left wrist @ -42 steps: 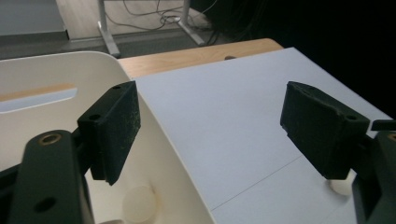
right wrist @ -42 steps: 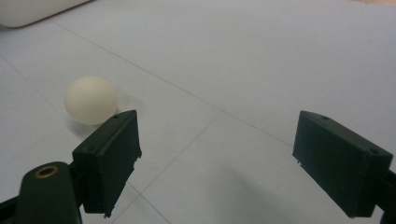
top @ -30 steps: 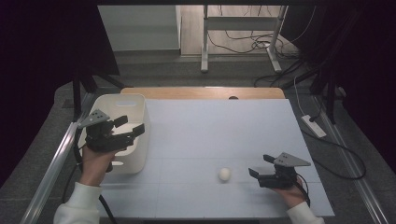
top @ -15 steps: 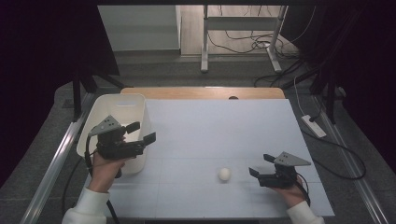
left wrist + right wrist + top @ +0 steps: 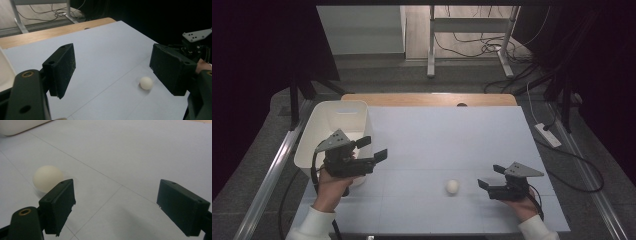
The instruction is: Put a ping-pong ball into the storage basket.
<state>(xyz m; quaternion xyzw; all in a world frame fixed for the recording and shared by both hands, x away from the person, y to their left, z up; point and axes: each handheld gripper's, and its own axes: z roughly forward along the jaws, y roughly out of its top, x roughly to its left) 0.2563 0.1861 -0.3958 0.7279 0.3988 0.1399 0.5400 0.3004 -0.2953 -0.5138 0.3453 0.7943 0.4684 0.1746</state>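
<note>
A small white ball [image 5: 452, 186] [image 5: 146, 82] [image 5: 47, 178] lies on the pale sheet near the table's front. My left gripper [image 5: 373, 148] [image 5: 117, 68] hovers at the front left beside the white bin [image 5: 310, 135], jaws open and empty, pointing right toward the ball. At the front right, my right gripper [image 5: 491, 176] [image 5: 120, 202] rests low, open and empty, its jaws pointing left. The ball lies just beyond its left fingertip, a short way off, untouched.
The white bin stands at the table's left edge; its corner [image 5: 5, 72] shows in the left gripper view. A wooden strip [image 5: 427, 99] runs along the far edge. Beyond the table are a metal stand [image 5: 432, 47] and floor cables.
My left gripper has moved from over the bin to the right and slightly down, out over the sheet. The right gripper and the ball have stayed put.
</note>
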